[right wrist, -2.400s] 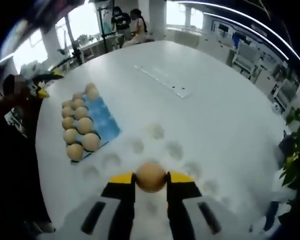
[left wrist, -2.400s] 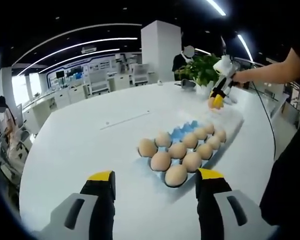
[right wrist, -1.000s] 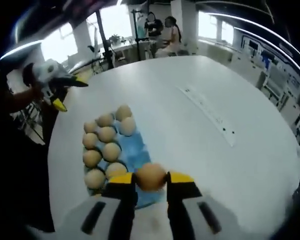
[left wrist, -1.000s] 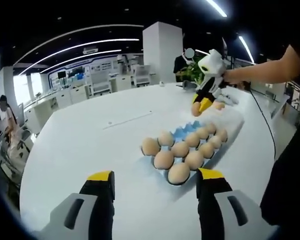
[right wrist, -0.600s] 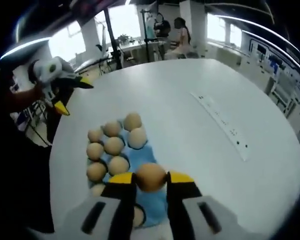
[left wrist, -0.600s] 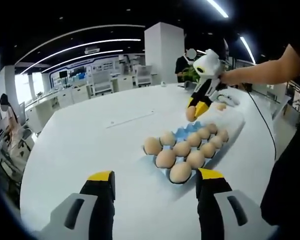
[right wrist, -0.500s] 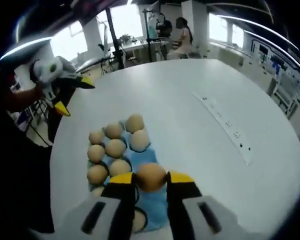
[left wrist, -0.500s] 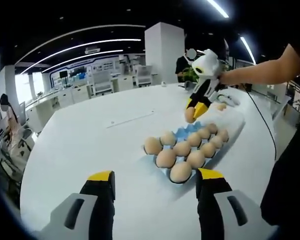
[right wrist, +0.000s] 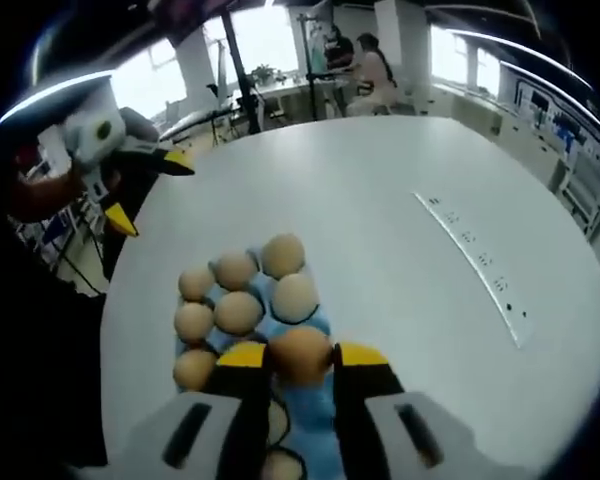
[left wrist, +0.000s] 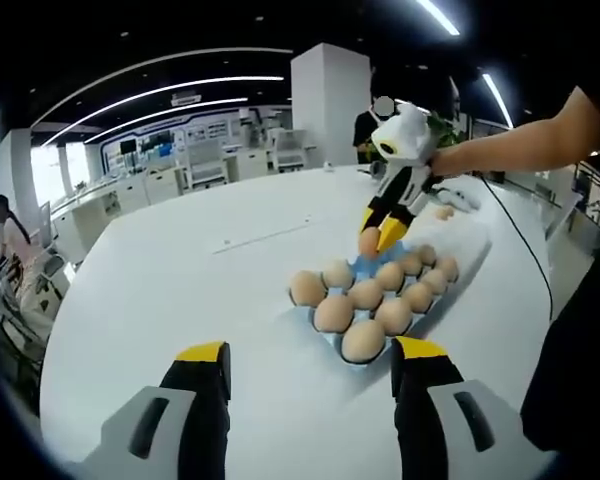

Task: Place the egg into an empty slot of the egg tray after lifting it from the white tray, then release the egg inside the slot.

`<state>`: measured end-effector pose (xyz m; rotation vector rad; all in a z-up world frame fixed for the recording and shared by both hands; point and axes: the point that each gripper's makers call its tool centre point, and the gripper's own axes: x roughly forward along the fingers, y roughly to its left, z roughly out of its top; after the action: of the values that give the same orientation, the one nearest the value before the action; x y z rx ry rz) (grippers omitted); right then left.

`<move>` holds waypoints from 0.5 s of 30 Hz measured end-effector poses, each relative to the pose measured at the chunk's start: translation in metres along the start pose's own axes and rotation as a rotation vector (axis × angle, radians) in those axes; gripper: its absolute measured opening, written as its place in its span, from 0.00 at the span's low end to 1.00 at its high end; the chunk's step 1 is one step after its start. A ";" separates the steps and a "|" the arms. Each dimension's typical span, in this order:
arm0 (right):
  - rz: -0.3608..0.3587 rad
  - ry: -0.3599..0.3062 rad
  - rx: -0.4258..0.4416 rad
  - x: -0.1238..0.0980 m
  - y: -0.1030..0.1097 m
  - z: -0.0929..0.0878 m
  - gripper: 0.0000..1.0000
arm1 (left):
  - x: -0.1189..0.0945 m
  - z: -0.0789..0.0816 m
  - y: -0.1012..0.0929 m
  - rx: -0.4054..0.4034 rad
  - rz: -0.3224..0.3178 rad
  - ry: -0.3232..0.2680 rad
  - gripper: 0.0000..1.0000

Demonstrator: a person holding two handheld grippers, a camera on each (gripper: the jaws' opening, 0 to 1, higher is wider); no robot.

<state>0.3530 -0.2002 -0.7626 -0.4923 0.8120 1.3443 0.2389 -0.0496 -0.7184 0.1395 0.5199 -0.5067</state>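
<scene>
The left gripper (left wrist: 305, 365) hung idle above the near edge of the white desk (left wrist: 160, 290), its jaws released and wide apart with nothing between them. Ahead of it sat the blue egg tray (left wrist: 372, 268), most of its slots already filled with eggs.

Over the tray's far side, the right gripper (left wrist: 377, 228) had its jaws clenched on the egg (right wrist: 300, 355), holding it low above the bare blue slots (right wrist: 315, 405) beside the seated eggs. In the right gripper view the carried egg hid much of the slot under it, so whether it was centred over that slot could not be told.

The main risk appeared to be a strike on a seated egg (right wrist: 294, 296): it sat just beside the carried one, and a slanted descent would likely knock shell on shell. Letting go too high could crack the egg on the tray floor, or let it roll onto a ridge. The jaws also needed room to spread, and a filled slot close alongside might be nudged as they parted. Squeezing harder during the descent could break the shell.
</scene>
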 end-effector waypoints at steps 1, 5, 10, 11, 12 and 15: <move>0.000 0.001 -0.003 0.002 0.000 0.000 0.24 | 0.000 0.000 0.000 0.001 0.000 0.000 0.65; 0.016 0.002 0.000 0.010 0.001 0.001 0.24 | -0.001 0.000 0.000 -0.005 0.003 -0.003 0.65; 0.035 0.005 0.012 0.019 0.004 0.002 0.24 | -0.002 -0.002 0.001 -0.010 0.006 0.002 0.65; 0.034 0.006 0.010 0.020 0.004 0.001 0.24 | -0.003 -0.002 0.002 -0.010 0.008 0.002 0.65; 0.035 0.009 0.012 0.020 0.004 0.001 0.24 | -0.003 -0.002 0.002 -0.011 0.008 0.001 0.65; 0.040 0.003 0.025 0.020 0.002 0.000 0.24 | -0.003 -0.002 0.004 -0.013 0.011 0.001 0.65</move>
<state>0.3516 -0.1863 -0.7777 -0.4610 0.8445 1.3694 0.2374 -0.0445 -0.7184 0.1297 0.5228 -0.4925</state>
